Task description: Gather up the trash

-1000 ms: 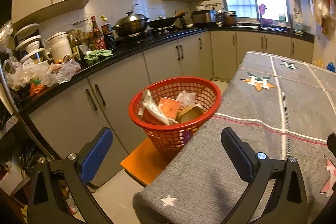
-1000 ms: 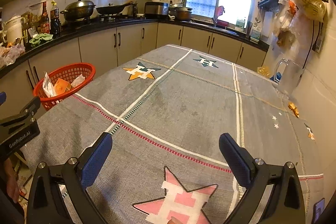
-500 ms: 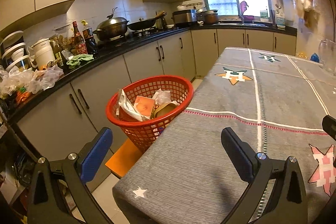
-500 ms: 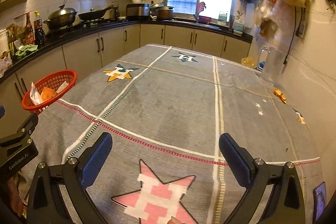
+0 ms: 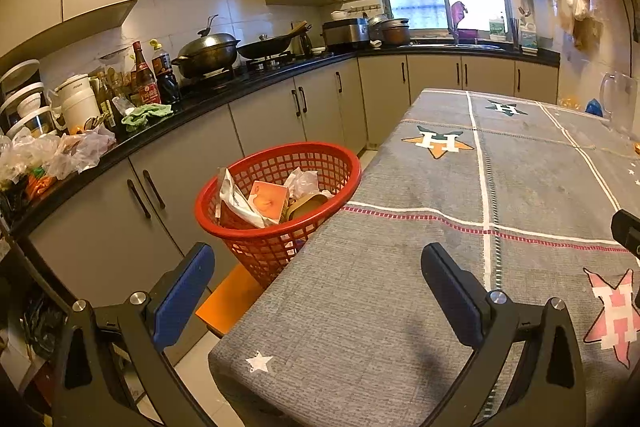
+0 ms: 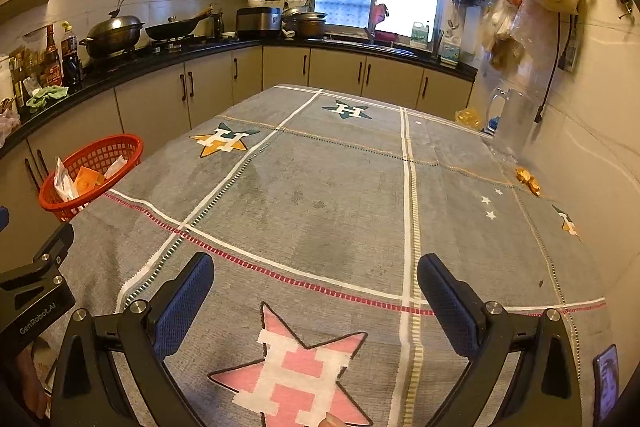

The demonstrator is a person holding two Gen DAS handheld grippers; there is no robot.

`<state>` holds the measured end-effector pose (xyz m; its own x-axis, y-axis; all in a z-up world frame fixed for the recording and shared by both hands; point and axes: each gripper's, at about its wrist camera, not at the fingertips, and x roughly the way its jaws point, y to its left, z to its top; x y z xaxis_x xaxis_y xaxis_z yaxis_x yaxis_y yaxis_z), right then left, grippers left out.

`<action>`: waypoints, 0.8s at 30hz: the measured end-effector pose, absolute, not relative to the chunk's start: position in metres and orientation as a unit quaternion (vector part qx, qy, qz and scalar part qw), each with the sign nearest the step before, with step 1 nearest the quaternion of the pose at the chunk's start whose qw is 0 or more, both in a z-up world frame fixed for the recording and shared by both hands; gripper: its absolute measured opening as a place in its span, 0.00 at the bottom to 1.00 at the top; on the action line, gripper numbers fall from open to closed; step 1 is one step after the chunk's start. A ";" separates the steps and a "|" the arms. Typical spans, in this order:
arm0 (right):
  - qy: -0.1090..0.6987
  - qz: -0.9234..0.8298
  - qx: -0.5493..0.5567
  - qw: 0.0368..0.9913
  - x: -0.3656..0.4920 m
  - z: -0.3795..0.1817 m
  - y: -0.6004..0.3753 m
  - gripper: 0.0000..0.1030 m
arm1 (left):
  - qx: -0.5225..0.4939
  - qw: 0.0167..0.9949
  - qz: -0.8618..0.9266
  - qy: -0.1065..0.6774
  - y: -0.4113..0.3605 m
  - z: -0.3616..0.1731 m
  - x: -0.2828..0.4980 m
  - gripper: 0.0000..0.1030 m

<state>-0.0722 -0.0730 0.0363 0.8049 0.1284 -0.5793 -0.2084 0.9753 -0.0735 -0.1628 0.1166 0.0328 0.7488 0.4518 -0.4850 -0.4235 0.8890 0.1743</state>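
A red mesh basket (image 5: 332,163) stands at the table's left edge, holding a white wrapper (image 5: 234,201), an orange carton (image 5: 268,199), crumpled plastic and a tan container. It also shows in the right wrist view (image 6: 120,147). Small yellow-orange scraps (image 6: 528,183) lie on the grey star-patterned tablecloth (image 6: 340,195) near the right wall. My left gripper (image 5: 318,285) is open and empty, near the table's front left corner, short of the basket. My right gripper (image 6: 316,291) is open and empty over the pink star at the table's near end.
A clear jug (image 6: 512,123) and a yellow crumpled bag (image 6: 468,117) stand at the table's far right. A phone (image 6: 606,379) lies at the near right edge. An orange stool (image 5: 232,301) sits under the basket. Cabinets and a cluttered black counter (image 5: 160,119) run along the left.
Both grippers have drawn back and away from the basket, which now looks smaller and farther left. Both stay open and empty.
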 end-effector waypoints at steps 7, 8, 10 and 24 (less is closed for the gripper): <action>0.291 0.085 -0.068 0.950 -0.073 0.040 -0.071 1.00 | 0.025 0.934 0.233 0.271 0.118 0.031 -0.162 1.00; 0.290 0.085 -0.069 0.951 -0.073 0.041 -0.070 1.00 | 0.025 0.934 0.232 0.271 0.118 0.030 -0.162 1.00; 0.287 0.086 -0.068 0.952 -0.074 0.043 -0.070 1.00 | 0.026 0.934 0.232 0.271 0.118 0.029 -0.162 1.00; 0.294 0.089 -0.071 0.949 -0.074 0.041 -0.066 1.00 | 0.024 0.934 0.231 0.273 0.120 0.027 -0.160 1.00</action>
